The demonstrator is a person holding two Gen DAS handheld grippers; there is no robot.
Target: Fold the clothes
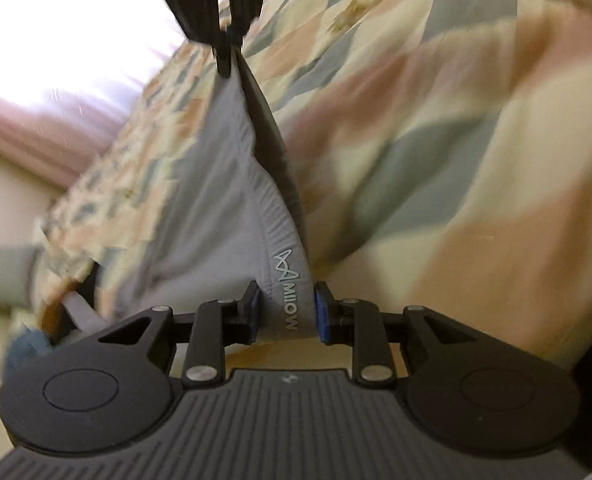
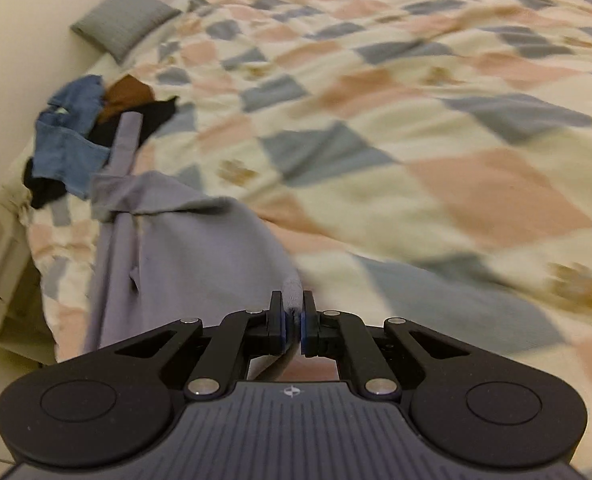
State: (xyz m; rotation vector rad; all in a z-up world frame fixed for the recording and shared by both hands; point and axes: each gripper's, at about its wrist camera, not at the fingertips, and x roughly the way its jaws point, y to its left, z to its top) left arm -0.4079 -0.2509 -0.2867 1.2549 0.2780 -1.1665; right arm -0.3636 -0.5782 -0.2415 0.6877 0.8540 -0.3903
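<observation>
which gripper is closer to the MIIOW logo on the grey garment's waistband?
Left. The left gripper is shut on the grey garment right at the printed MIIOW logo. The right gripper pinches the far end of the stretched waistband.

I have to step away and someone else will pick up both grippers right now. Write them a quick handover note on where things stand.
Left gripper: shut on the grey garment, pinching its band with the printed logo.
Right gripper: shut on another edge of the same grey garment, which trails away to the left over the checked quilt.
In the left wrist view the right gripper shows ahead, the band stretched between the two.
A pile of other clothes, blue, brown and black, lies further up the bed near the grey pillow.
Done: garment gripped at two points.
Left: no fold visible yet; lay it flat, fold it, then the pile.
</observation>
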